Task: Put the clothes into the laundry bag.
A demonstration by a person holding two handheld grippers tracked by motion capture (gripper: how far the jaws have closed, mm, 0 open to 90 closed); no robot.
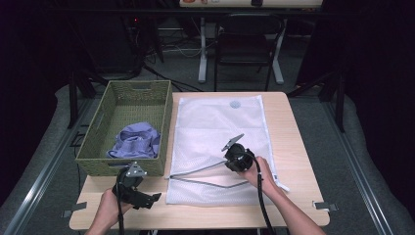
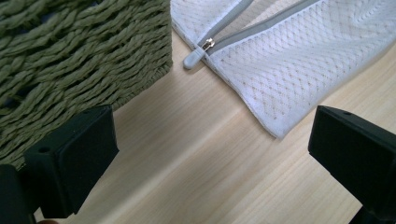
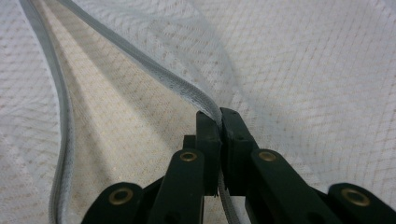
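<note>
I'm pinching the upper zipper edge [image 3: 187,91] of the white mesh bag [image 1: 215,122] in my right tongs [image 3: 219,119], clamped tight, left tongs [image 2: 210,154] hanging wide open, empty, near the green basket [image 1: 98,147] on the table [image 1: 293,137].

Table [image 1: 293,147] evenly lit from above; surroundings beyond it fall dark. Soft shadow under the basket [image 1: 125,166] near wall. High view slightly soft overall. Gripper views sharp on the mesh bag [image 3: 303,70], with nearest edges blurred.

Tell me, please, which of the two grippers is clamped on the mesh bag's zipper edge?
The right gripper: its jaws are shut on the upper zipper edge of the mesh bag. The left gripper stands open over bare table, beside the basket.
</note>
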